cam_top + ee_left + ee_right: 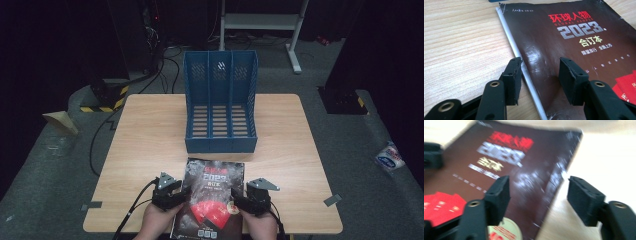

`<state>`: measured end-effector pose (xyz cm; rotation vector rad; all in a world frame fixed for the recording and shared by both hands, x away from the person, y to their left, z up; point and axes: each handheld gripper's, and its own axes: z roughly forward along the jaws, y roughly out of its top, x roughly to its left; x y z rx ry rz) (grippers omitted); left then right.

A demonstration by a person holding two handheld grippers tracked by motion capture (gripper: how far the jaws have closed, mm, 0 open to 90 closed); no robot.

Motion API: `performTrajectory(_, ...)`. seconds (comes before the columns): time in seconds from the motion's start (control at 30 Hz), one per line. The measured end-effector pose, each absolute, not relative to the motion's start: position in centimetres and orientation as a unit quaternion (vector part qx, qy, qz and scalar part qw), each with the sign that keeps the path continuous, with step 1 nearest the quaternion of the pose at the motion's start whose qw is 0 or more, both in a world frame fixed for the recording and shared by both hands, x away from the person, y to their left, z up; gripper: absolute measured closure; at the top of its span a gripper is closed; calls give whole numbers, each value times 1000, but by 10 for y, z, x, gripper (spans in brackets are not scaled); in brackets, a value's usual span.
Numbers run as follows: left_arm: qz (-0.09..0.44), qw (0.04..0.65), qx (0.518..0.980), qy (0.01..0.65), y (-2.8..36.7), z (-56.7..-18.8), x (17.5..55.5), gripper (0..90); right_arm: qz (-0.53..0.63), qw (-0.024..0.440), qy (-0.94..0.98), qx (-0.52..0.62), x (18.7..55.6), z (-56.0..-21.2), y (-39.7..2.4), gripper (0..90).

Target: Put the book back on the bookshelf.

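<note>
High view: the dark magazine (214, 192) lies flat on the surface (145, 145) at six o'clock of the blue file rack (220, 102). Left claw (176, 196) straddles its nine-o'clock edge, jaws apart, gripping nothing; right claw (244, 202) straddles the three-o'clock edge, wide. Best to slip one jaw under each edge — pinch evenly, then lift level.

One magazine (212, 195), one blue file rack (220, 102) (three compartments), one wooden table (145, 150), two grippers: left (172, 194), right (252, 200).
</note>
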<state>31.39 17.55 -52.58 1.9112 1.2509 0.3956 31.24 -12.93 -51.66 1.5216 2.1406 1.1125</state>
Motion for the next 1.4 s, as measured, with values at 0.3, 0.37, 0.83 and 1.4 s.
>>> performTrajectory(0.3, 178, 414, 744, 494, 178, -521, 309, 565, 383, 132, 753, 518, 312, -521, -121, 333)
performTrajectory(0.37, 201, 418, 741, 485, 179, -515, 306, 609, 385, 127, 750, 523, 312, -521, -121, 334)
performTrajectory(0.83, 154, 396, 792, 439, 163, -523, 305, 765, 398, 121, 734, 536, 313, -522, -122, 336)
performTrajectory(1.4, 160, 397, 789, 440, 164, -523, 304, 758, 498, 71, 677, 537, 313, -516, -137, 426)
